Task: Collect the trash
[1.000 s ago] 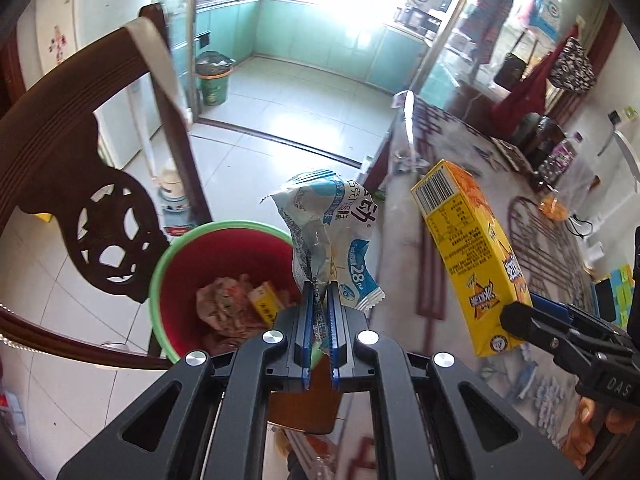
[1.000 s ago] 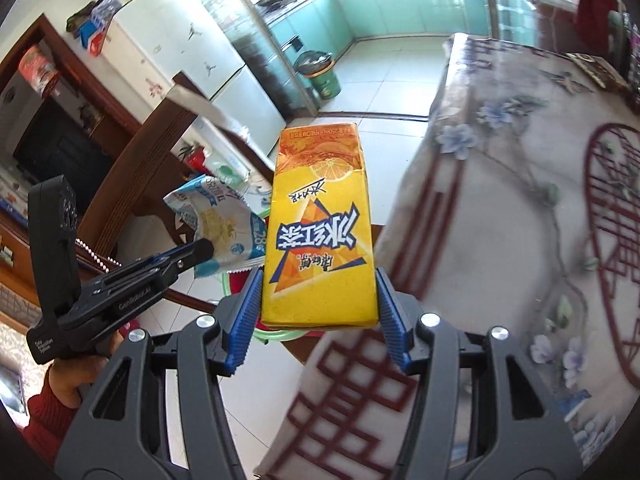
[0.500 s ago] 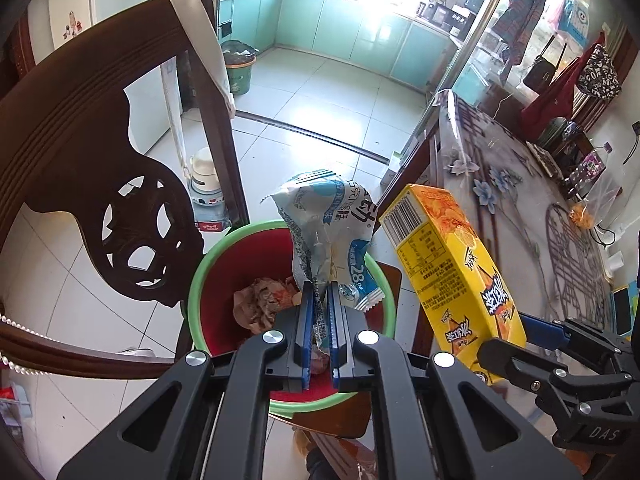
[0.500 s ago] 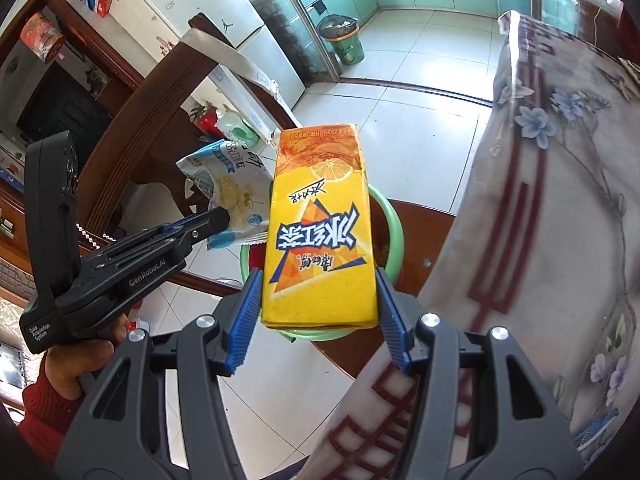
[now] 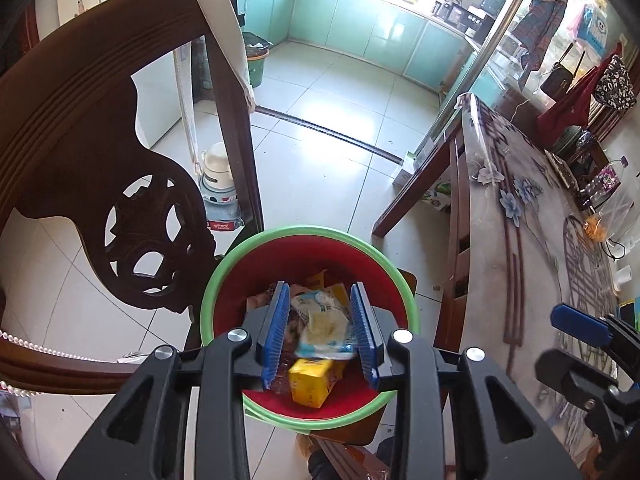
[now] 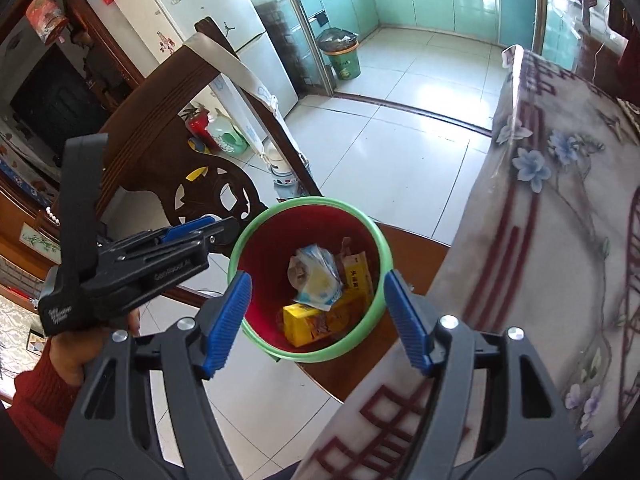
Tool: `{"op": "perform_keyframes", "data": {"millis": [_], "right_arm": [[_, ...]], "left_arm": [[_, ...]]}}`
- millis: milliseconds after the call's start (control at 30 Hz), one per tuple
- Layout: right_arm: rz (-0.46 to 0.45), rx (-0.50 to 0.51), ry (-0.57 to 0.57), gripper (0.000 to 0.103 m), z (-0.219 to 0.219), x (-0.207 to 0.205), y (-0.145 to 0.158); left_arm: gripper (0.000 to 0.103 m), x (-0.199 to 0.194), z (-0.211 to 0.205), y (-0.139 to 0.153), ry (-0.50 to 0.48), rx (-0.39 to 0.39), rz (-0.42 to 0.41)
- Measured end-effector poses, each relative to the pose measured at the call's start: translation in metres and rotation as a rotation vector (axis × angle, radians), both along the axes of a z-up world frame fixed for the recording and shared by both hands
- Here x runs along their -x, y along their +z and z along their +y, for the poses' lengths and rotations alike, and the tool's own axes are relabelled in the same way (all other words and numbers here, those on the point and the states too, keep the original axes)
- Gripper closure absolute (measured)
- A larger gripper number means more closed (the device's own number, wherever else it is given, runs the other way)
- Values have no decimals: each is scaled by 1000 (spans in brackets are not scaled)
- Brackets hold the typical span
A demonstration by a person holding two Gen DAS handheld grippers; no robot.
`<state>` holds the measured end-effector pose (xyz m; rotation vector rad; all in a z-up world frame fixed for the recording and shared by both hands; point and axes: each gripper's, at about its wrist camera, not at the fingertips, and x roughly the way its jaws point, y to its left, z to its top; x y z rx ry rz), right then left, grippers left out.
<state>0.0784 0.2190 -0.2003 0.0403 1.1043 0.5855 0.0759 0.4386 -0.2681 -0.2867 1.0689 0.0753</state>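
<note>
A red bin with a green rim [image 5: 224, 280] [image 6: 372, 236] stands on a wooden chair seat beside the table. Inside it lie the white-and-blue snack bag [image 5: 324, 324] [image 6: 320, 276], the yellow juice carton [image 5: 312, 384] [image 6: 308, 324] and other wrappers. My left gripper [image 5: 320, 336] is open and empty, right above the bin. My right gripper [image 6: 320, 316] is open and empty, also above the bin. The left gripper shows in the right wrist view [image 6: 208, 236] at the bin's left rim; the right gripper's blue fingertip [image 5: 580, 324] shows at the right of the left wrist view.
A carved dark wooden chair back [image 5: 100, 152] [image 6: 168, 128] stands left of the bin. The table with a flowered cloth [image 5: 520, 260] [image 6: 560, 220] is on the right. A tiled floor leads to a kitchen with a green waste bin [image 6: 342, 56].
Both grippers opened over the bin. The snack bag left the left gripper and the yellow carton left the right gripper; both now lie inside the bin.
</note>
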Motion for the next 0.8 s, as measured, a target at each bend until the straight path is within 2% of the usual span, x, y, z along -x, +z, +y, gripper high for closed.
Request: {"op": "perform_keyframes", "data": {"millis": [200, 267, 333, 400, 433, 500, 567, 800], "right_arm": [[-8, 0, -34, 36, -28, 10, 10], [-29, 7, -47, 35, -40, 15, 17], [-58, 18, -59, 32, -51, 18, 24], [-87, 26, -75, 29, -64, 21, 33], [-98, 27, -84, 29, -71, 22, 37], [-121, 26, -99, 24, -84, 24, 45], [-154, 31, -114, 19, -100, 26, 53], [-229, 44, -183, 18, -174, 31, 75]], "left_arm": [[71, -3, -8, 0, -4, 15, -2], [60, -4, -13, 5, -6, 19, -14], [58, -5, -20, 12, -11, 21, -31], [52, -6, -31, 23, -20, 14, -52], [45, -6, -38, 29, -27, 11, -66], [41, -6, -53, 42, -43, 12, -95], [33, -6, -72, 56, -61, 11, -125], [31, -4, -152, 92, -138, 27, -201]]}}
